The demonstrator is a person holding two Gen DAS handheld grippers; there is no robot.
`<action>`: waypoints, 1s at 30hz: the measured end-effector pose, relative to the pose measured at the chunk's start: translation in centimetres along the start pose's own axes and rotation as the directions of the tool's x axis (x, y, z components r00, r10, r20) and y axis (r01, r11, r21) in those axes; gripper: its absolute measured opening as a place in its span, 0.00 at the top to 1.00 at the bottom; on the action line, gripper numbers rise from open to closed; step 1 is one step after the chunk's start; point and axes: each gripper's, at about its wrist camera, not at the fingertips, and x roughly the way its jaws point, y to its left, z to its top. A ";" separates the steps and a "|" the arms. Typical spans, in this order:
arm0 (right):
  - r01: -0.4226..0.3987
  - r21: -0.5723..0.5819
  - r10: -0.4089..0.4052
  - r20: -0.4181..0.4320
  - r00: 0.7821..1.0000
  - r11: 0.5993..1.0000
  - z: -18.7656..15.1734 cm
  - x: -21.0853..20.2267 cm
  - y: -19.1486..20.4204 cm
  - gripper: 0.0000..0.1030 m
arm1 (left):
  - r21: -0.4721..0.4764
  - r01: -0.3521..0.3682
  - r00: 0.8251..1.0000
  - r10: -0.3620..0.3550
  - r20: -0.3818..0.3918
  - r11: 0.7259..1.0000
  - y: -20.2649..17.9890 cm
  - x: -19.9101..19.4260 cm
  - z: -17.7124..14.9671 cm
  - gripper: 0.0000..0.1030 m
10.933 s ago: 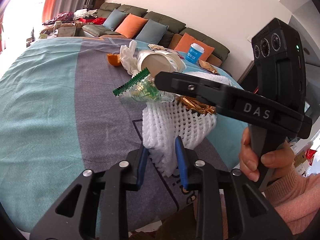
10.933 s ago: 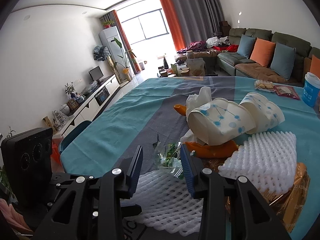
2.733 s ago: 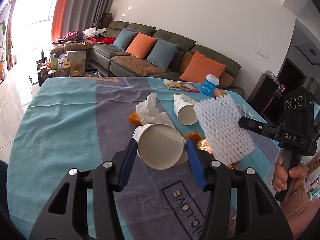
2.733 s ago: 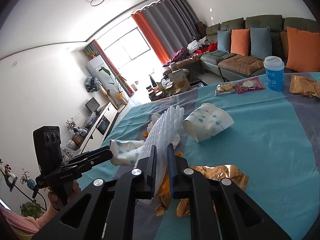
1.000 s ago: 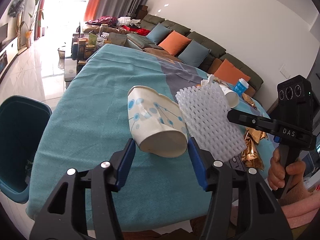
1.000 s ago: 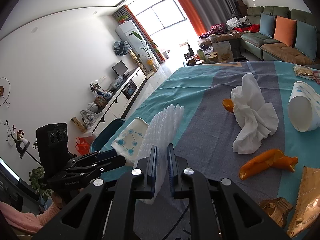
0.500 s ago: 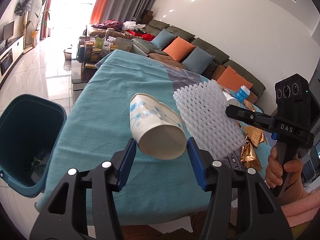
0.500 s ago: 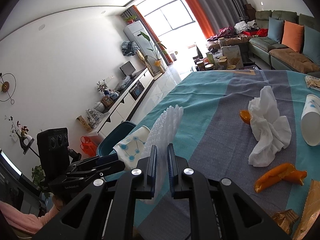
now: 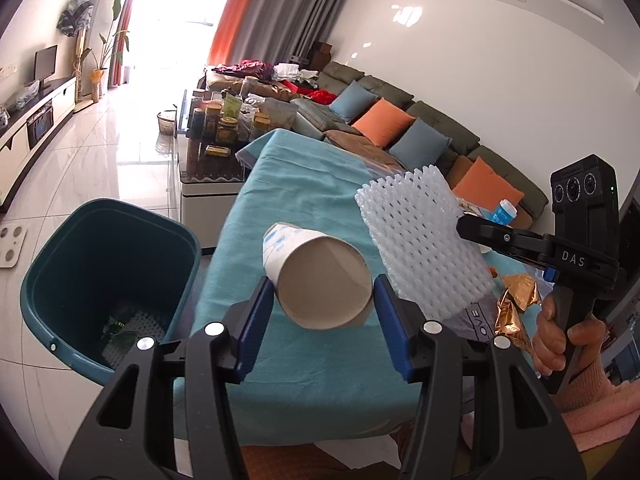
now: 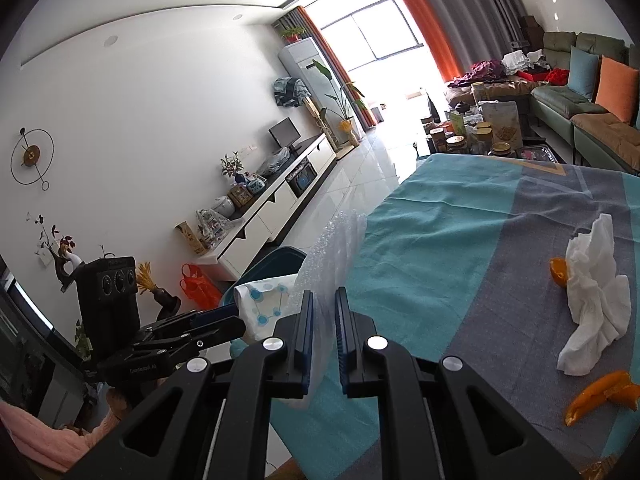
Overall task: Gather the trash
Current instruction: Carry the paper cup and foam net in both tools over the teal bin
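Left wrist view: my left gripper clamps a white paper cup with blue dot-and-line print, its blue-padded fingers pressing the cup's sides, brown open mouth facing the lens. My right gripper is closed on a white foam mesh fruit sleeve, a soft honeycomb-textured sheet squeezed flat between near-touching pads. Both items hang above the near edge of the teal-and-grey tablecloth. A dark teal plastic bin with rounded corners stands on the floor just beside the table, white mesh visible inside. Compared with half a second earlier, the bin fills more of the left view and the cup's mouth has turned squarely toward the camera. A crumpled white tissue, orange peel strips and gold foil wrapper lie on the cloth.
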 end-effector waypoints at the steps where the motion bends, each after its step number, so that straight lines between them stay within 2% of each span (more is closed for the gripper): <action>1: -0.007 -0.004 0.007 -0.002 1.000 1.000 0.1 0.2 0.2 0.91 | -0.004 -0.009 1.000 0.009 0.003 1.000 0.3 -0.3 0.0 0.50; 7: -0.028 -0.017 0.028 -0.013 1.000 0.999 0.5 1.1 0.9 0.91 | -0.035 -0.021 1.000 0.022 0.015 0.999 2.1 -1.6 -0.1 0.50; 16: -0.072 -0.025 0.072 -0.030 0.997 0.997 1.5 3.4 2.1 0.91 | -0.054 -0.081 0.995 0.084 0.059 0.995 3.7 -3.6 0.5 0.50; 30: -0.172 0.019 0.173 -0.139 0.975 0.985 2.5 11.5 4.2 0.91 | -0.127 -0.190 0.975 0.202 0.088 0.974 8.5 -5.5 1.1 0.51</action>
